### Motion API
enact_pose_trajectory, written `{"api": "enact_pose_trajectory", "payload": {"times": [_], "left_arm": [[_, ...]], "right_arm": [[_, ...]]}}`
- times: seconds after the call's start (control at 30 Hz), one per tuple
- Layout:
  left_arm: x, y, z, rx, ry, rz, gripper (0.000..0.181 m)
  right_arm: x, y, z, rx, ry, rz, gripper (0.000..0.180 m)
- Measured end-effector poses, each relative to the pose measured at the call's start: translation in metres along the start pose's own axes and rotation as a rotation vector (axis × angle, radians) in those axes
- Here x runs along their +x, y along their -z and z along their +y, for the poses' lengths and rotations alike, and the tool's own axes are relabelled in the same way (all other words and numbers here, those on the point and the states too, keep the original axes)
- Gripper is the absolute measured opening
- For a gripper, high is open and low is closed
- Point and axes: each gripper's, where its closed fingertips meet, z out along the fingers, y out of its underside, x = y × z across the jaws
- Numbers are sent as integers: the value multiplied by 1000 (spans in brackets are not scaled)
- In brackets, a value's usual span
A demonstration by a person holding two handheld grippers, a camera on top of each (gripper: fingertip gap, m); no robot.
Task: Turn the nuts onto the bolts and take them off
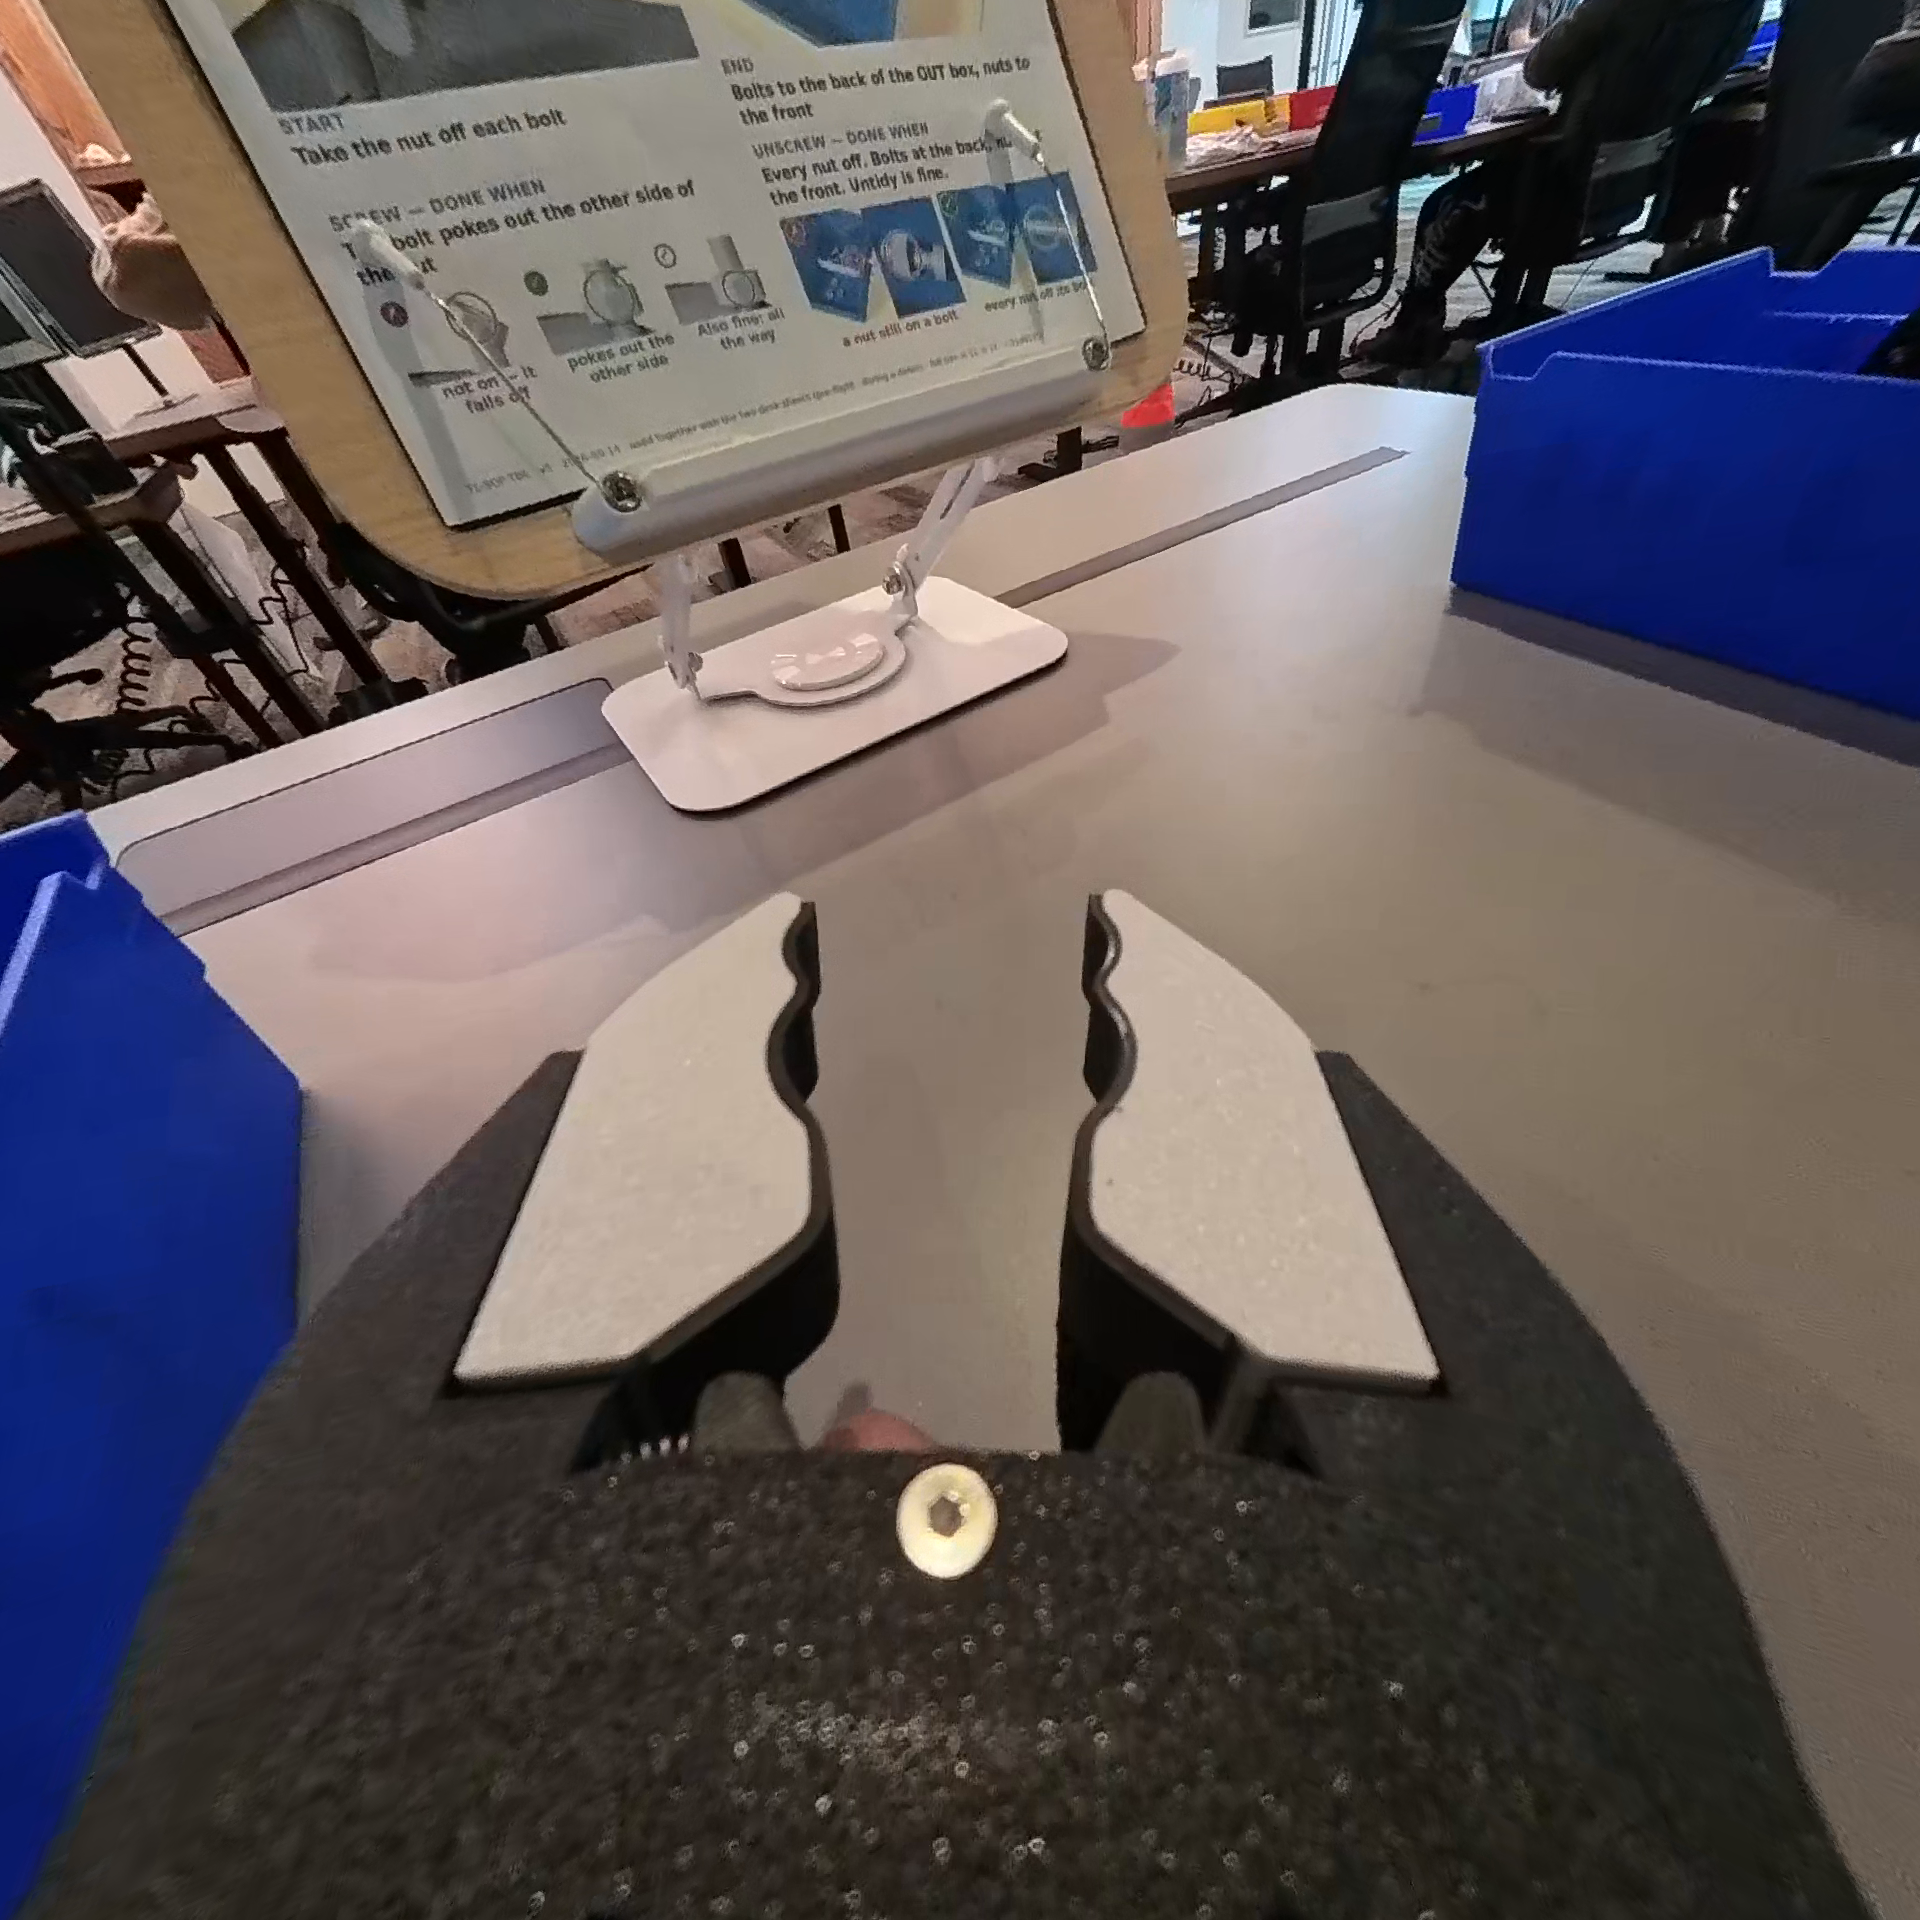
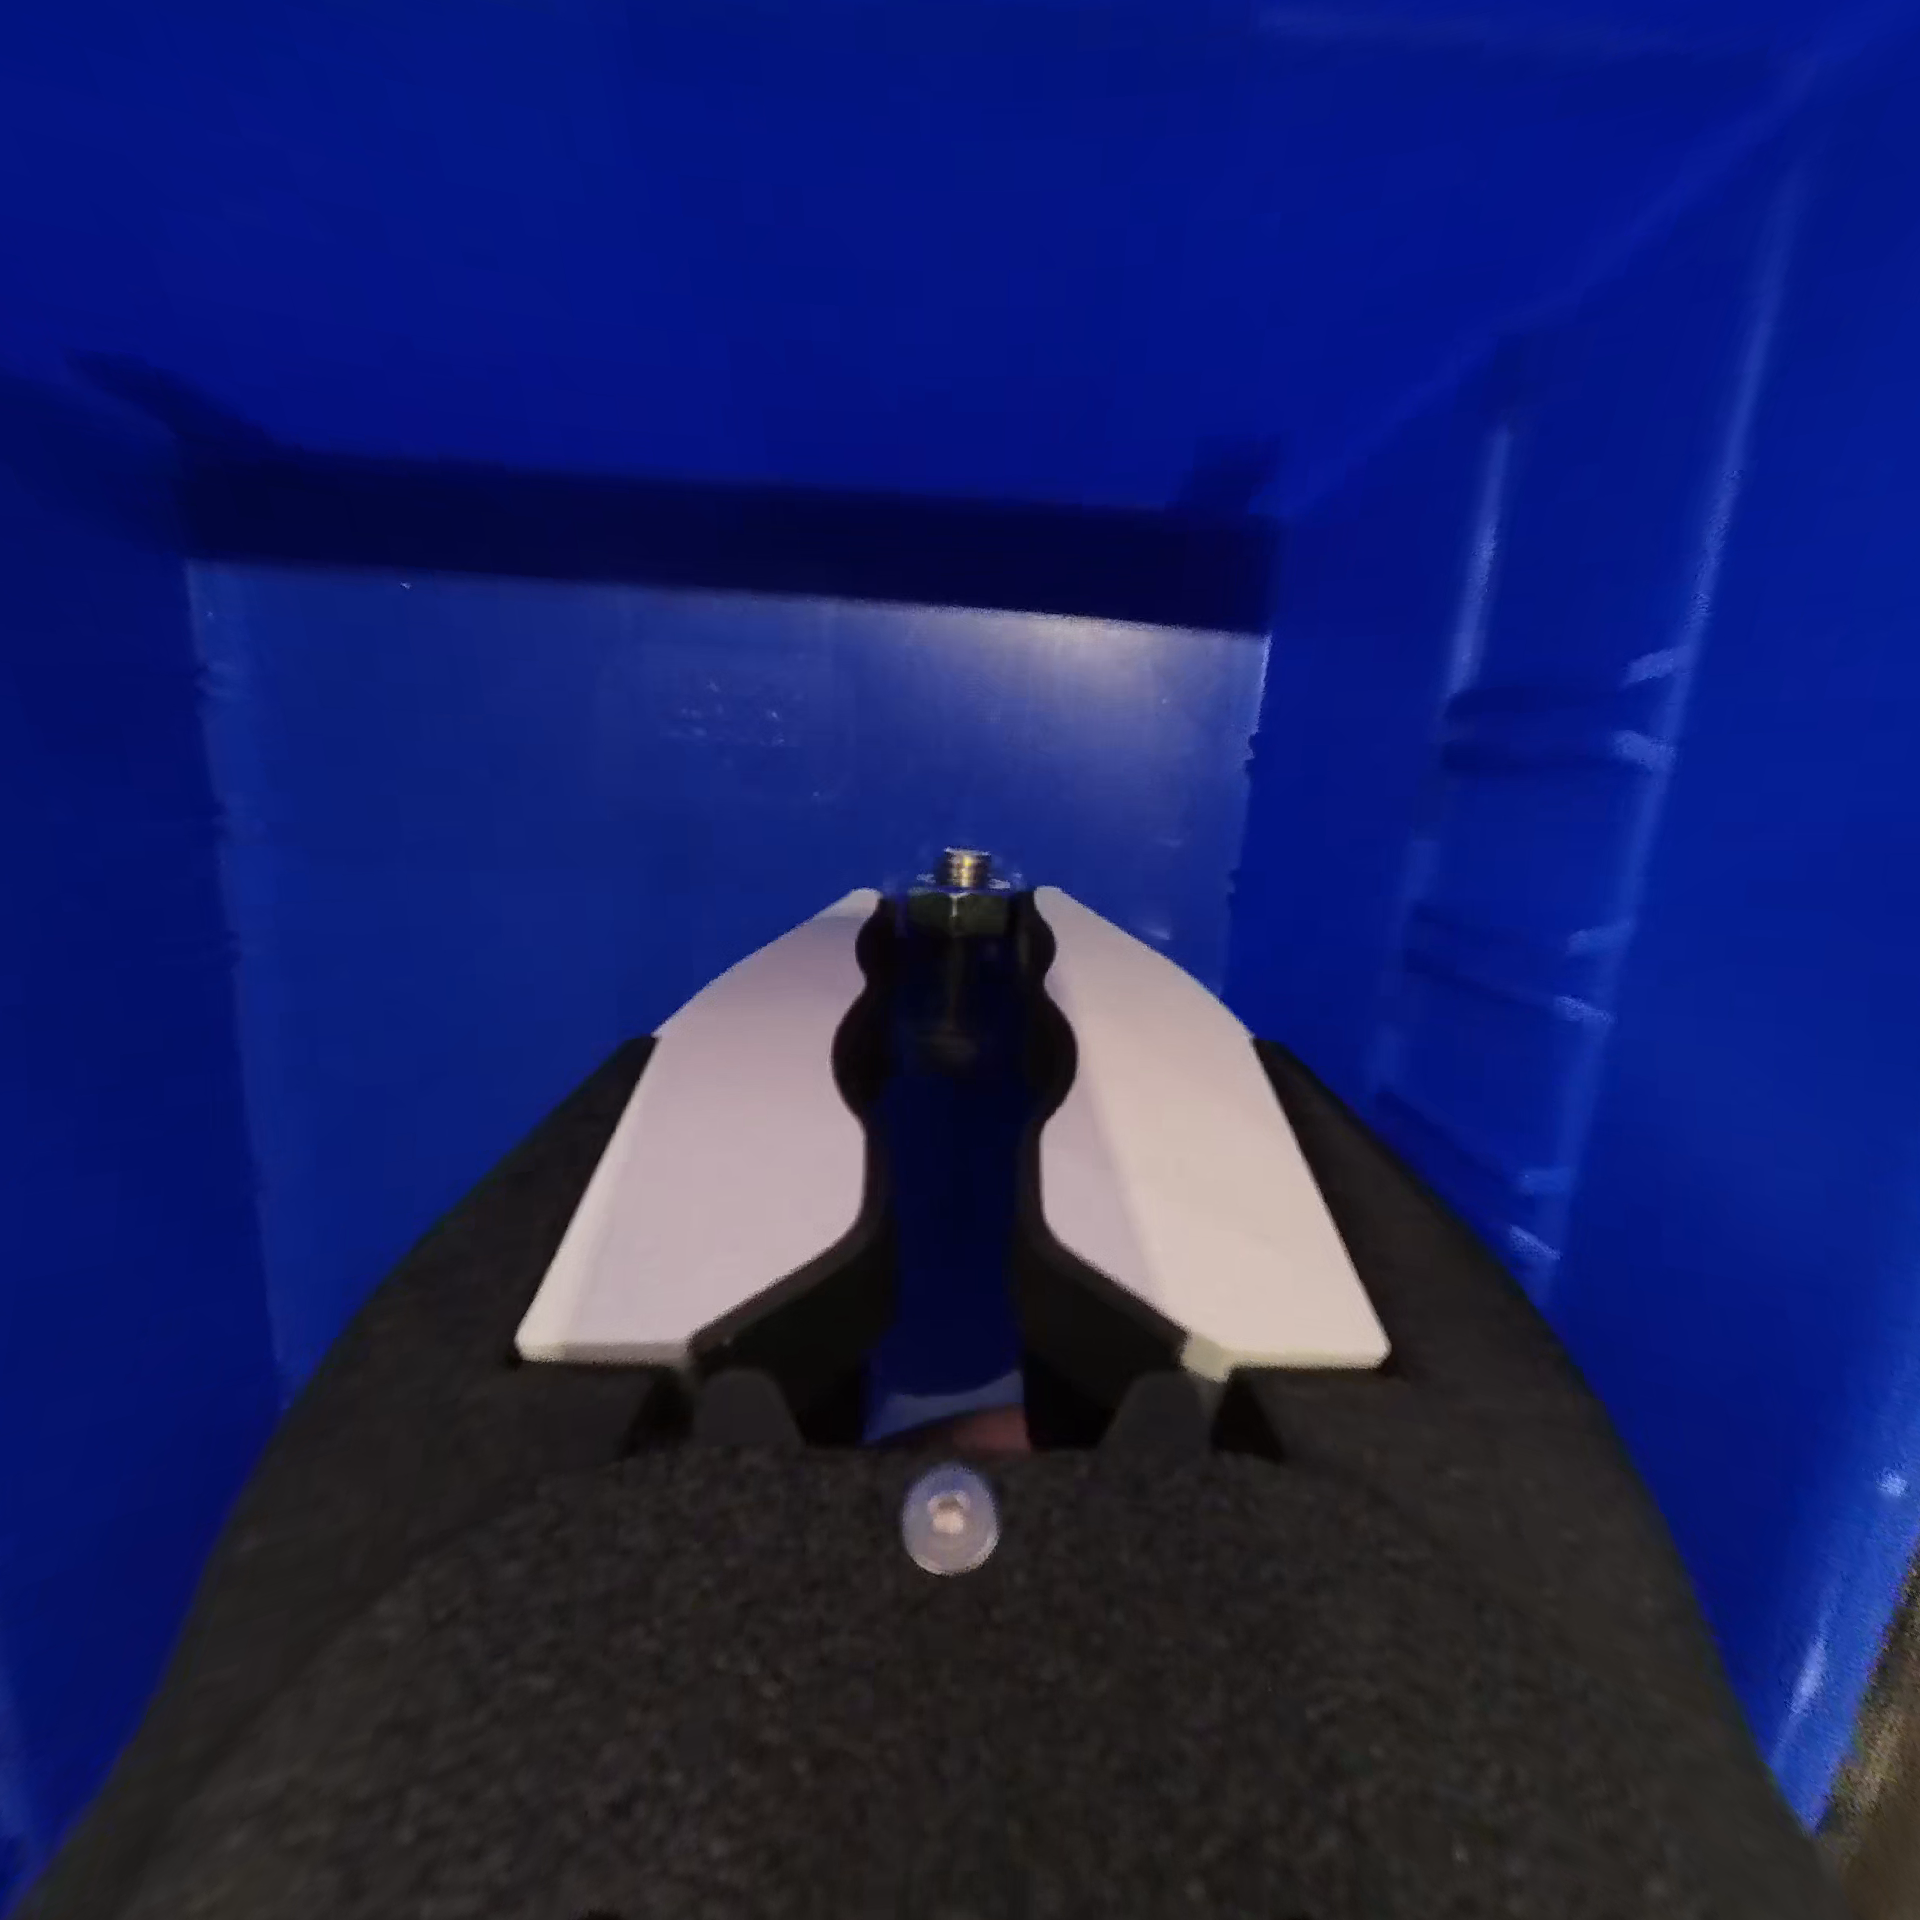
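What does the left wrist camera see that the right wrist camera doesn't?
Only the left wrist view shows the grey table, an instruction board on a white stand, and the left gripper open and empty. Only the right wrist view shows the right gripper inside a blue bin, shut on a bolt with its nut. Both show blue bin plastic and grey-padded fingers.

L hand-held gripper (image 1: 948, 925) | R hand-held gripper (image 2: 961, 902) | both: blk grainy body, pale-grey wavy-edged fingers, 1 silver hex screw centre
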Motion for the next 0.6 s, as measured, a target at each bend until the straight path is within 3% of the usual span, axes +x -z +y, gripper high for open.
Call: {"api": "enact_pose_trajectory", "payload": {"times": [0.03,0.13,0.23,0.33,0.4,0.5,0.6], "left_arm": [[0,0,0,-1,0,1,48],[0,0,0,-3,8,8,48],[-2,1,-1,-5,35,9,48],[-9,4,-5,-10,81,-9,48],[-14,7,-6,-21,108,-31,48],[-12,11,-7,-47,151,-33,49],[-1,12,1,-125,158,-12,50]], "right_arm": [[0,1,0,3,5,6,25],[2,30,-19,103,61,75,33],[-26,114,-56,421,148,171,46],[-120,214,-61,835,262,97,39],[-200,243,-37,995,347,-32,34],[-312,210,11,962,451,-322,36],[-360,137,34,848,529,-343,40]]}}
